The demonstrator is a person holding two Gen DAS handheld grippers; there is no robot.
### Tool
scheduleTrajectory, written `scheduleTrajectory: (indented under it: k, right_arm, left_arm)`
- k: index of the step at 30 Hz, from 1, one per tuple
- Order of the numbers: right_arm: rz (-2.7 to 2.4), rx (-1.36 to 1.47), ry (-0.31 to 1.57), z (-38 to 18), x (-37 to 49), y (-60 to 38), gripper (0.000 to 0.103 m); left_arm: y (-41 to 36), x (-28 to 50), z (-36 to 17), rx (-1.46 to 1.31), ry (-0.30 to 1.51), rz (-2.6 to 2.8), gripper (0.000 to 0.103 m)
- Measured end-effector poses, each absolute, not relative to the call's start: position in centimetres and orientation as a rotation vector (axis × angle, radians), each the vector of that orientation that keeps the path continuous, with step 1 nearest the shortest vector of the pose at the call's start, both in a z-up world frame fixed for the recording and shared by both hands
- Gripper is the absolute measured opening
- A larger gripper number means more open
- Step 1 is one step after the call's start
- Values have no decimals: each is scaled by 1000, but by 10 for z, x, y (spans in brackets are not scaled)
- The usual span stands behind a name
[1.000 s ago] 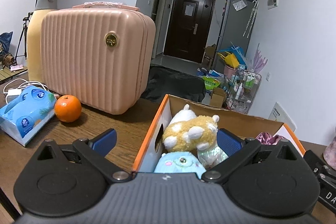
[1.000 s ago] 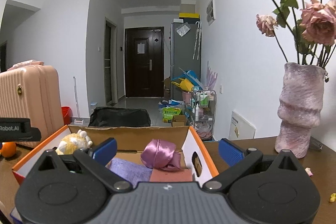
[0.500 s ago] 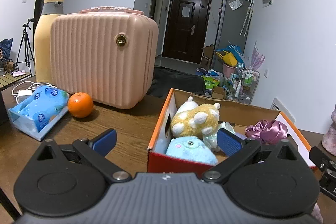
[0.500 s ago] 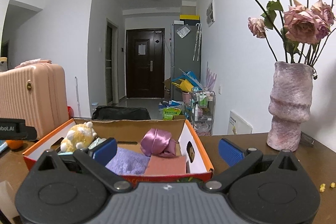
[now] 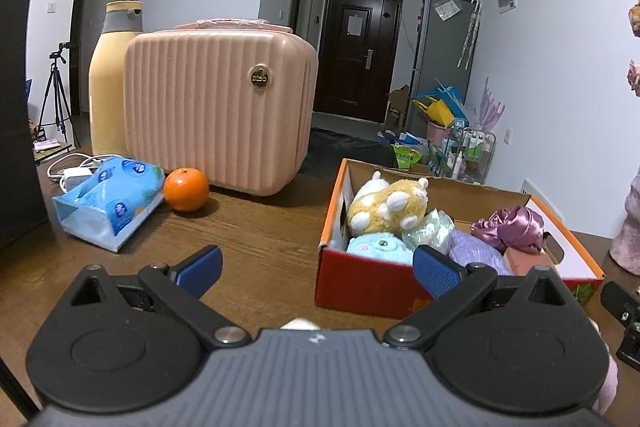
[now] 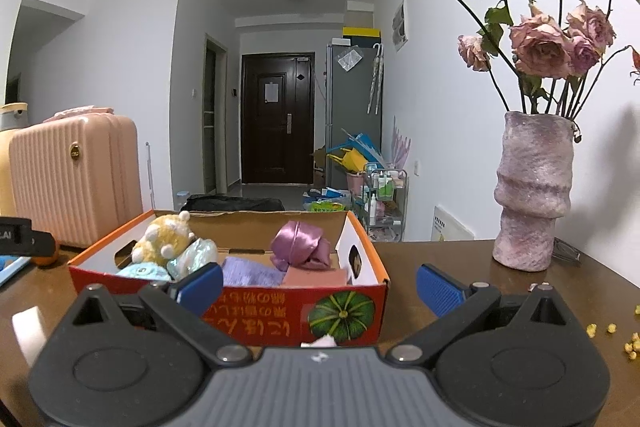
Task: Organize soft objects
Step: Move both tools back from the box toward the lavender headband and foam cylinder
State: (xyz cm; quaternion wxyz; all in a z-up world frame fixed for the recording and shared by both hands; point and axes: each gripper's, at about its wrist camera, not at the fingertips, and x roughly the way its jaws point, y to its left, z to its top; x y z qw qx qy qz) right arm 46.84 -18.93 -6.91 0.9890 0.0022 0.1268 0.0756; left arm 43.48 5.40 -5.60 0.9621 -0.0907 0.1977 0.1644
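Left wrist view: my left gripper (image 5: 316, 265) has its blue-padded jaws spread wide with nothing between them, low over the brown table (image 5: 256, 239). The cardboard box (image 5: 368, 285) sits just ahead and to the right of it, so that the right pad overlaps the box's near wall in this view. Inside, at the left end, I see a yellow plush (image 5: 386, 211) lying on top of a light blue plush (image 5: 380, 247), with a pale green crinkly bundle (image 5: 430, 231) just beside them. A lilac cloth (image 5: 476, 253), a pink satin bundle (image 5: 510, 227) and a salmon block (image 5: 528, 261) fill the right part.

From the right wrist, my right gripper (image 6: 318, 285) is equally wide and empty. The box (image 6: 344, 311) stands straight ahead, its pumpkin-printed red wall facing me and spanning much of the gap between the pads; the left pad overlaps the wall.

Off to the left of the box stand a pink suitcase (image 5: 216, 111), an orange (image 5: 186, 189) and a tissue pack (image 5: 110, 201); a vase of roses (image 6: 534, 191) stands to its right.
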Motion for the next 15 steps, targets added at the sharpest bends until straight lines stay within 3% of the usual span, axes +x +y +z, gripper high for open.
scheduleTrajectory:
  k: [15]
  right_arm:
    - [166, -9, 253, -72, 419, -196, 103]
  left_arm:
    - [50, 382, -58, -138, 398, 307, 103]
